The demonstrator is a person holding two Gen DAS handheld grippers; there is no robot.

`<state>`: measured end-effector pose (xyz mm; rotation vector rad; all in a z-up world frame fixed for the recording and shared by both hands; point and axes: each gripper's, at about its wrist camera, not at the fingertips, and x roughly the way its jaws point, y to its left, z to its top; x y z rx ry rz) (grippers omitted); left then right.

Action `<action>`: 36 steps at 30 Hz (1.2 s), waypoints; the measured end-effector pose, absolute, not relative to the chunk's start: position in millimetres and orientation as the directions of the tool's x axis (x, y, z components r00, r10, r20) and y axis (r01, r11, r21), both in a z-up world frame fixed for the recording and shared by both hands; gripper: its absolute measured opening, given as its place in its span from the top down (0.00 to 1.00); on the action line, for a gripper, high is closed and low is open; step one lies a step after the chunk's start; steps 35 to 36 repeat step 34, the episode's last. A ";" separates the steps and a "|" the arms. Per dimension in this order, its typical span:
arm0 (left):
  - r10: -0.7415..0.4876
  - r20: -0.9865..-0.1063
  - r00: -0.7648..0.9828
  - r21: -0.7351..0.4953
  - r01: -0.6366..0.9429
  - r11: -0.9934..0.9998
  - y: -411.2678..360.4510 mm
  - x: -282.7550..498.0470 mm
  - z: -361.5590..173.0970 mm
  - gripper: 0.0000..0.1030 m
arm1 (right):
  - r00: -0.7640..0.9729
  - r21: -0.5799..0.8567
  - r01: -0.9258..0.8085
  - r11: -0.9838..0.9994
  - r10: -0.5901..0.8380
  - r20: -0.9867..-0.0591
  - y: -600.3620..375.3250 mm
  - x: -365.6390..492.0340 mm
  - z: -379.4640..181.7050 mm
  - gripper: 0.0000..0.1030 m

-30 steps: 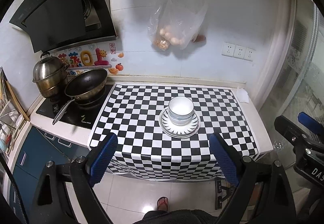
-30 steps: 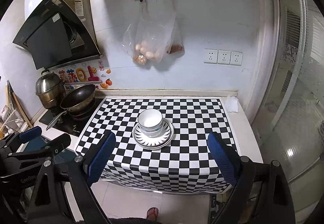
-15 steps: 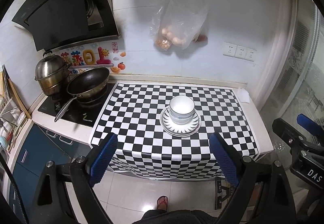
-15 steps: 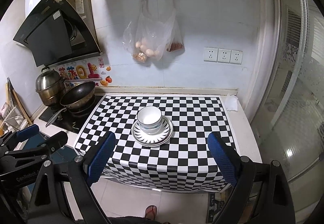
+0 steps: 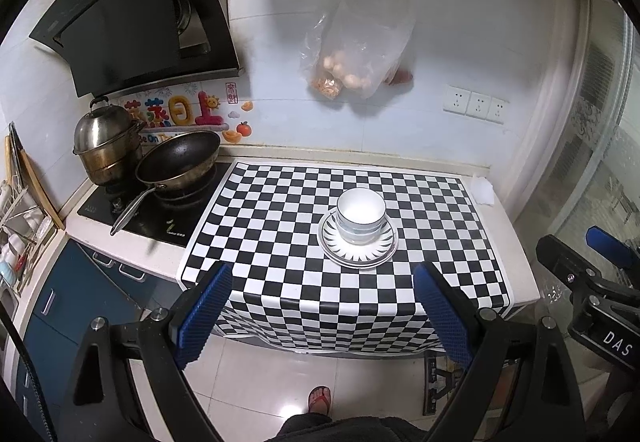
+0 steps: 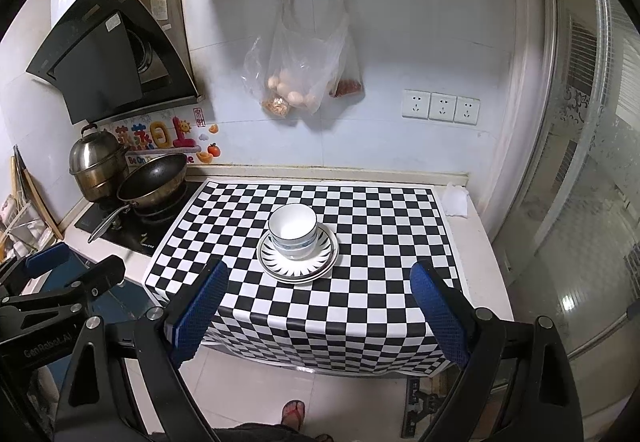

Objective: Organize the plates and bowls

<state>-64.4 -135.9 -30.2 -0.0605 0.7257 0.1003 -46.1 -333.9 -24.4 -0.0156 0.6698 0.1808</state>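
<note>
Checkered counter [image 5: 280, 242]: left claw [image 5: 324, 314], right claw [image 6: 320, 314] wide apart, empty.

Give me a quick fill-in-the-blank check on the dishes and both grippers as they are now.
1. The bowls sit stacked on the ____.
2. The plates rest on a black-and-white ____ cloth.
3. The left gripper and right gripper are both ____ and hold nothing.
4. The pan sits on the ____ side of the cloth.

Missing words: plates; checkered; open; left
</note>
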 end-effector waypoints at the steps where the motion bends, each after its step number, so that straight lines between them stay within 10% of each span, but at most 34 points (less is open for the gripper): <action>1: 0.069 -0.666 0.743 -0.019 -0.110 0.994 -135.5 -64.2 -30.2 0.10 | 0.769 0.042 -0.173 0.984 0.161 -0.618 -334.5 -46.2 -24.9 0.08; 36: 0.085 -0.666 0.741 -0.020 -0.131 0.991 -137.5 -70.9 -29.3 0.10 | 0.757 0.045 -0.187 0.981 0.174 -0.629 -343.7 -44.4 -29.8 0.08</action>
